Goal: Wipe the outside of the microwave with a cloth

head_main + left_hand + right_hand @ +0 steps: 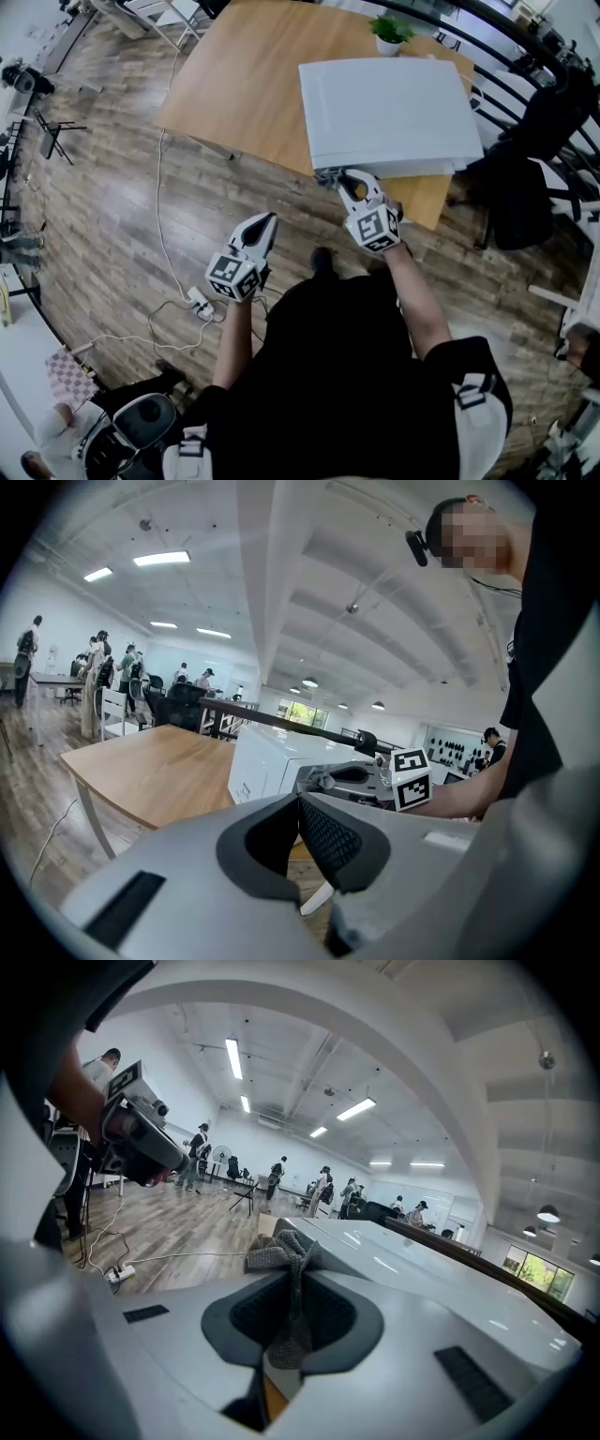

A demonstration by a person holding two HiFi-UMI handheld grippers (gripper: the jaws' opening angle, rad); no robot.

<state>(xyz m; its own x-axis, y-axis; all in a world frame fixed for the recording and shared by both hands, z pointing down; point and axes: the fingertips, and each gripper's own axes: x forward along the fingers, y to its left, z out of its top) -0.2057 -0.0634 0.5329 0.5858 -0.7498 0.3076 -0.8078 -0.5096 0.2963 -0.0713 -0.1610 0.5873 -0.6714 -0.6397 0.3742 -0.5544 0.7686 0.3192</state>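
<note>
In the head view, the right gripper (347,180) hides most of the cloth (326,174).

right gripper (298,1286): jaws pinched tight on the cloth
cloth (279,1254): grey, bunched up against the white microwave's (412,1274) near corner

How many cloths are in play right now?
1. A grey cloth is pinched in the right tool, at the microwave's near left corner. The left tool is shut on nothing, away from the table. More could be hidden behind the microwave.
</note>
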